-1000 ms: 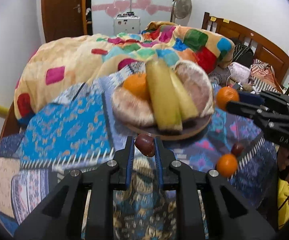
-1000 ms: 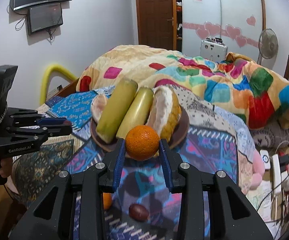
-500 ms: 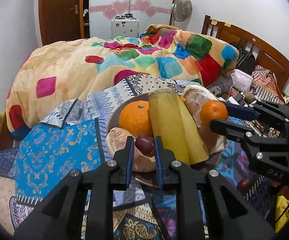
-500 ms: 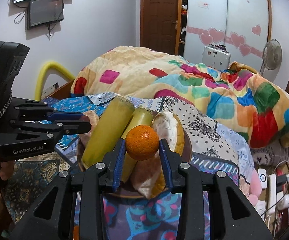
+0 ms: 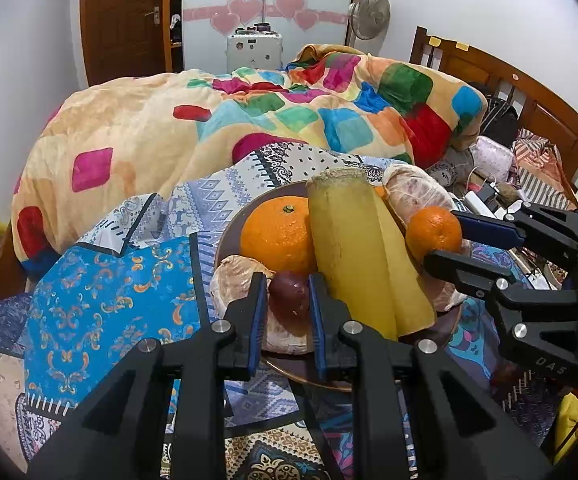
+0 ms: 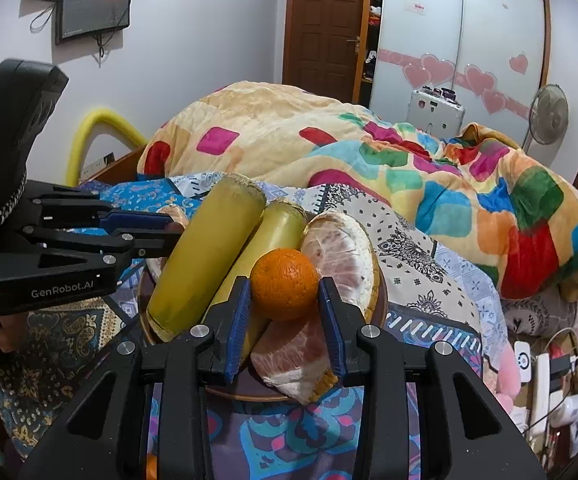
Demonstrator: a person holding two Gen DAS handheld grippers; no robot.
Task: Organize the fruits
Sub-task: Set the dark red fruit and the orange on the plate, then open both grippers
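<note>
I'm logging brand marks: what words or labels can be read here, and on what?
"GenRobot.AI": on the side of the left gripper, right wrist view.
"DAS": on the right gripper, left wrist view; it may be cut off.
Small white label on the wardrobe door: too small to read.

Even, fairly bright indoor light fills both views, with soft shadows. The pictures are sharp; fisheye bending curves the door (image 6: 325,24), and the corners are black.
</note>
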